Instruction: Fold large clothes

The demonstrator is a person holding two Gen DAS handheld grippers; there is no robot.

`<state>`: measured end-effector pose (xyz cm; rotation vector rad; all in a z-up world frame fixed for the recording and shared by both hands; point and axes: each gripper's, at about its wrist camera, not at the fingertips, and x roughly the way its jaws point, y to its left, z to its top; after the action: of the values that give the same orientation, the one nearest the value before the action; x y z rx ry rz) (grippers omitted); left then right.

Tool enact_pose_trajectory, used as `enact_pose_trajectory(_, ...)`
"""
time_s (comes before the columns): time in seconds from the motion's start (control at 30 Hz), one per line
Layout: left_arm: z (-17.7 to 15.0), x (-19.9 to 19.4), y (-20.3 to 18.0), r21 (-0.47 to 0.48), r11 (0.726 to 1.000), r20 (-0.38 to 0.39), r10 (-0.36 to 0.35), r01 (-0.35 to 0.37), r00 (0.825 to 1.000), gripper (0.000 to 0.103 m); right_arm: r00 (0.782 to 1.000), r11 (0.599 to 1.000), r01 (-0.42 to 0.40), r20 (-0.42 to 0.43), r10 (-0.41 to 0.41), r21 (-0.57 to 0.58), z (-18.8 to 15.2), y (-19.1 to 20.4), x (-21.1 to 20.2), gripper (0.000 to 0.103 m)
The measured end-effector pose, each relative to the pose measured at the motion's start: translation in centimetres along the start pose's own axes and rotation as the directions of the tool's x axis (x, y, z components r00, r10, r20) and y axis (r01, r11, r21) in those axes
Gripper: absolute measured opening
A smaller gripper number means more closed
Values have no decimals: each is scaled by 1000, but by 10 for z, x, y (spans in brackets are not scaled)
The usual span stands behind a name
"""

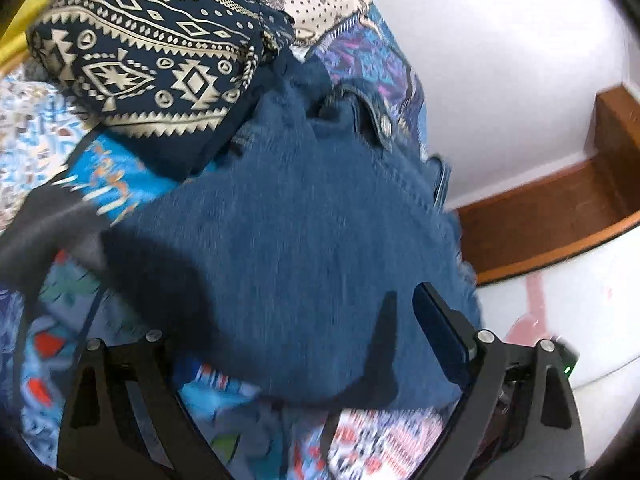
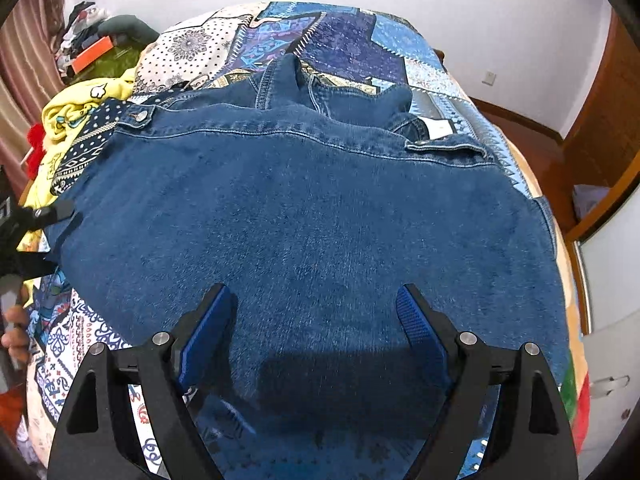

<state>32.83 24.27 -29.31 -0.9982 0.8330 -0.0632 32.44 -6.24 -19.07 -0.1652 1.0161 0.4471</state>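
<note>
A blue denim jacket (image 2: 304, 216) lies spread on the patterned bedspread (image 2: 352, 40), hem toward the far side. My right gripper (image 2: 314, 312) is open, its fingers wide apart just above the near part of the denim, holding nothing. In the left wrist view the jacket (image 1: 304, 224) fills the middle, blurred. My left gripper (image 1: 296, 320) has its jaws wide apart: the right finger (image 1: 440, 328) shows and the left fingertip is hidden under the denim. The left gripper also shows at the jacket's left edge in the right wrist view (image 2: 44, 216).
A folded navy and cream patterned cloth (image 1: 152, 64) lies beside the jacket, also seen in the right wrist view (image 2: 88, 144). A yellow garment (image 2: 68, 120) lies at the bed's left. White wall (image 1: 500, 60), wooden skirting (image 1: 552, 216) and floor are to the right.
</note>
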Motion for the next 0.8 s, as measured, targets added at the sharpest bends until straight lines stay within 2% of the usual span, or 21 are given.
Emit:
enact_pose_trajectory(0.1,11,7,6,-79,995,33,-59,62,998,92,1000,999,-21,-7,21,27,1,-6,1,85)
enact_pose_trajectory(0.13,14,8,7,-87,994,40,-63,67,997,86,1000,999,-25,-10,25,32,1,-7,2,85)
enact_pose_trajectory(0.17,16,10,8,-94,994,46,-53,57,998,76,1000,999,-26,-12,27,34,1,-7,3,86)
enact_pose_trajectory(0.2,18,11,9,-100,994,49,-35,40,998,70,1000,999,-26,-15,27,35,1,-7,3,86)
enact_pose_trajectory(0.27,20,7,9,-104,994,59,-12,18,998,45,1000,999,-17,-20,18,32,2,-5,3,86)
enact_pose_trajectory(0.3,19,2,8,-102,994,77,-34,42,996,42,1000,999,-11,-23,12,30,3,-4,2,86)
enact_pose_trajectory(0.33,16,-7,8,-89,993,114,-64,74,991,33,1000,1000,-6,-27,6,28,4,-3,1,85)
enact_pose_trajectory(0.43,16,-31,-11,-19,991,182,-124,130,975,27,999,1000,-21,-35,21,24,8,2,-4,86)
enact_pose_trajectory(0.57,22,-50,-54,92,991,217,-113,95,970,23,997,996,-76,-31,77,44,18,13,-15,86)
enact_pose_trajectory(0.73,23,-93,-83,168,975,311,-194,147,930,21,987,987,-157,46,155,31,36,47,-38,86)
enact_pose_trajectory(0.8,19,-119,-94,222,970,362,-179,102,915,21,983,984,-177,54,176,12,40,63,-40,86)
